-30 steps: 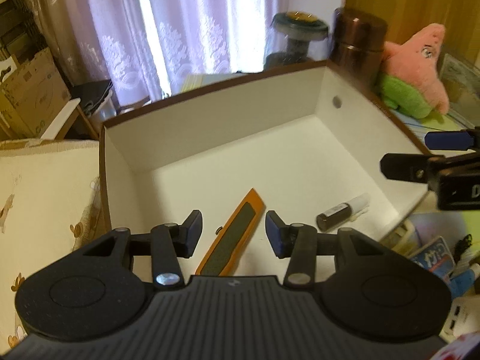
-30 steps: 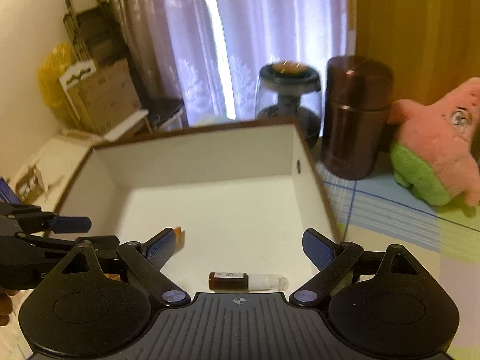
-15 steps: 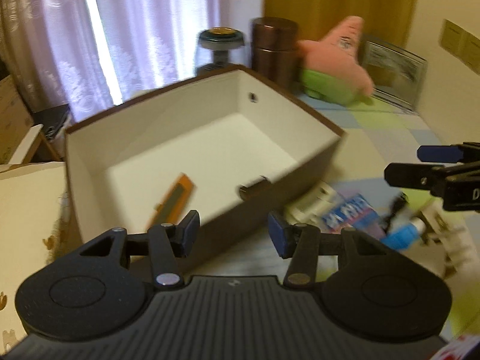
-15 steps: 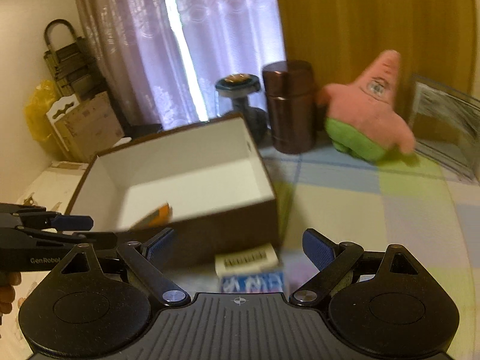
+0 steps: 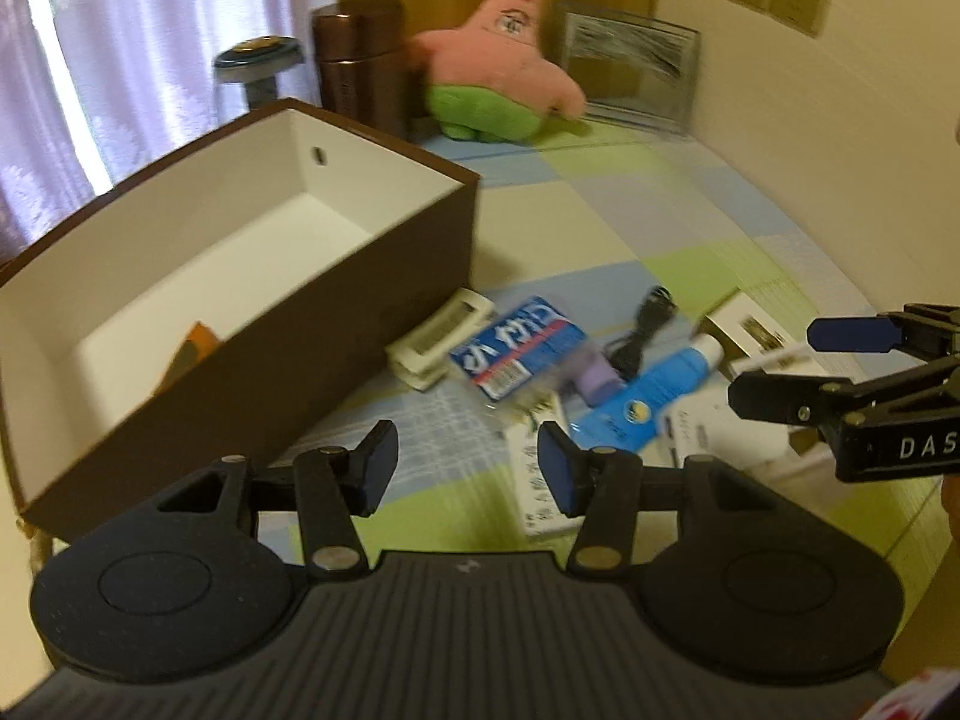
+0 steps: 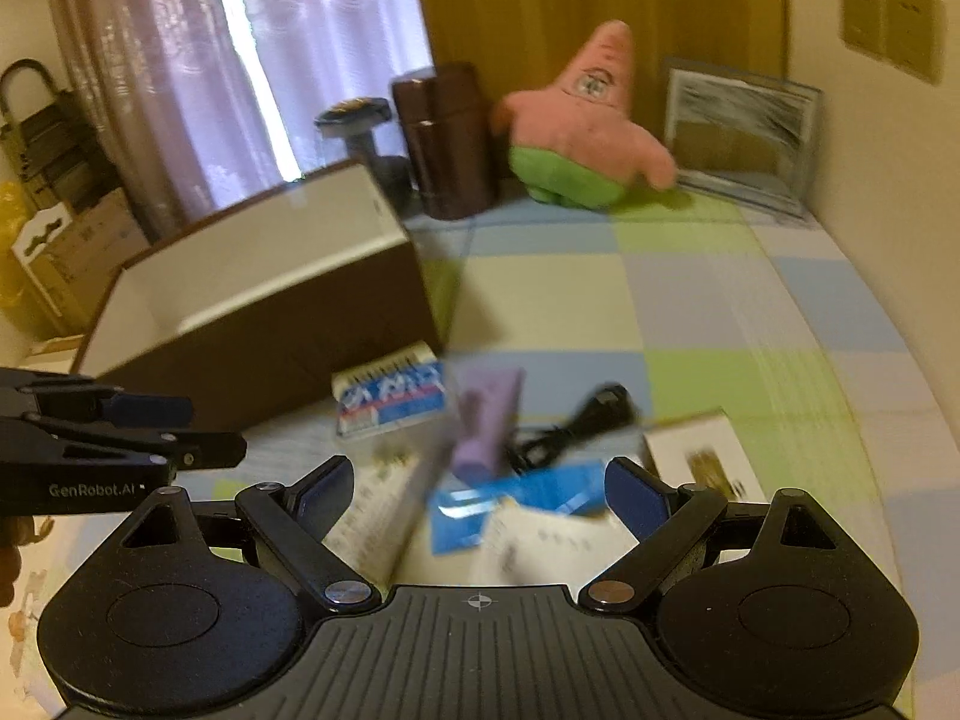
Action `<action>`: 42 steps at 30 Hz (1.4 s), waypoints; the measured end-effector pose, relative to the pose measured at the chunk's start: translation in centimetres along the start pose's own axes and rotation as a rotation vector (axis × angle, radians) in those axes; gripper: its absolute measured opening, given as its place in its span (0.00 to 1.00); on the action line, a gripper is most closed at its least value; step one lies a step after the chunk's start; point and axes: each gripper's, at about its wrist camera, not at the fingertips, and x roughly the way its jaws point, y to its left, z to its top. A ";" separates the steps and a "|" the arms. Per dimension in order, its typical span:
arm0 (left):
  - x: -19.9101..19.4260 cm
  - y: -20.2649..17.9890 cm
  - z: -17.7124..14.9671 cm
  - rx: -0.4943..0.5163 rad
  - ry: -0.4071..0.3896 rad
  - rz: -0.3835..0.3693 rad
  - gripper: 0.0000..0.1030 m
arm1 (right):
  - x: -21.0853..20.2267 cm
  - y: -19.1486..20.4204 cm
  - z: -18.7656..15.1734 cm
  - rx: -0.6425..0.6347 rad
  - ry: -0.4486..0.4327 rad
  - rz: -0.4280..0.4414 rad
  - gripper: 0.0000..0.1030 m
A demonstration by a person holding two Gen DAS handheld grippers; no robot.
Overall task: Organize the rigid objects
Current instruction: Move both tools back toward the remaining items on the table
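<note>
Right gripper [image 6: 477, 495]: jaws wide, empty, poised over the clutter beside the brown box [image 6: 270, 324]. Left gripper [image 5: 467, 461]: jaws narrower, empty, nearer the box.
Blue tube [image 6: 516, 504]: lies directly ahead between the right gripper's fingers, long axis roughly crosswise to them, resting on papers on the checked cloth.
Purple tube [image 6: 489, 420]: just beyond, pointing away.
Judgement: right gripper is nearer the blue tube; a wrist roll would be needed to close across its narrow width.
</note>
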 end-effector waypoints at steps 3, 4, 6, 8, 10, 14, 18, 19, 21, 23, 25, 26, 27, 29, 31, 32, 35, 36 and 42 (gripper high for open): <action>0.6 -0.9 -0.4 0.018 0.015 -0.019 0.46 | -0.4 -0.7 -1.2 0.025 0.014 -0.024 0.86; 0.8 -1.2 -0.6 0.026 0.020 -0.024 0.46 | -0.5 -0.8 -1.5 0.033 0.020 -0.029 0.86; 1.1 -1.7 -0.9 0.039 0.028 -0.033 0.46 | -0.7 -1.0 -2.3 0.047 0.033 -0.035 0.86; 1.5 -2.2 -1.2 0.050 0.042 -0.043 0.46 | -0.6 -1.1 -3.0 0.058 0.050 -0.046 0.86; 1.8 -2.6 -1.4 0.060 0.051 -0.051 0.46 | -0.5 -1.1 -3.6 0.066 0.061 -0.054 0.86; 2.6 -3.3 -2.0 0.078 0.066 -0.060 0.46 | -0.1 -1.1 -4.5 0.066 0.074 -0.074 0.86; 3.3 -3.7 -2.5 0.093 0.082 -0.057 0.46 | 0.5 -1.2 -5.1 0.079 0.074 -0.090 0.86; 3.4 -3.7 -2.6 0.096 0.085 -0.057 0.46 | 0.7 -1.2 -5.2 0.078 0.076 -0.095 0.86; 3.8 -3.8 -2.8 0.098 0.093 -0.056 0.46 | 1.1 -1.1 -5.3 0.074 0.073 -0.105 0.86; 4.1 -3.7 -2.9 0.101 0.096 -0.051 0.46 | 1.4 -1.1 -5.3 0.076 0.072 -0.117 0.86; 4.4 -3.6 -2.9 0.105 0.098 -0.043 0.46 | 1.8 -1.0 -5.3 0.079 0.066 -0.118 0.86; 4.6 -3.5 -2.8 0.107 0.098 -0.041 0.46 | 1.9 -0.9 -5.3 0.076 0.062 -0.121 0.86; 4.7 -3.5 -2.8 0.107 0.098 -0.040 0.46 | 2.0 -0.8 -5.2 0.071 0.060 -0.124 0.86; 5.0 -3.3 -2.7 0.106 0.098 -0.039 0.46 | 2.3 -0.6 -5.2 0.059 0.055 -0.135 0.86; 5.1 -3.2 -2.7 0.107 0.099 -0.037 0.46 | 2.7 -0.5 -5.1 0.051 0.052 -0.140 0.86; 5.3 -3.1 -2.7 0.107 0.101 -0.035 0.46 | 2.9 -0.4 -5.1 0.048 0.052 -0.148 0.86; 6.0 -2.8 -2.6 0.106 0.109 -0.033 0.46 | 3.5 -0.2 -5.0 0.033 0.047 -0.178 0.86; 6.1 -2.7 -2.6 0.107 0.110 -0.033 0.46 | 3.7 0.0 -4.9 0.028 0.044 -0.186 0.86; 6.8 -2.5 -2.4 0.121 0.109 -0.028 0.46 | 4.7 0.4 -4.7 0.030 0.044 -0.216 0.86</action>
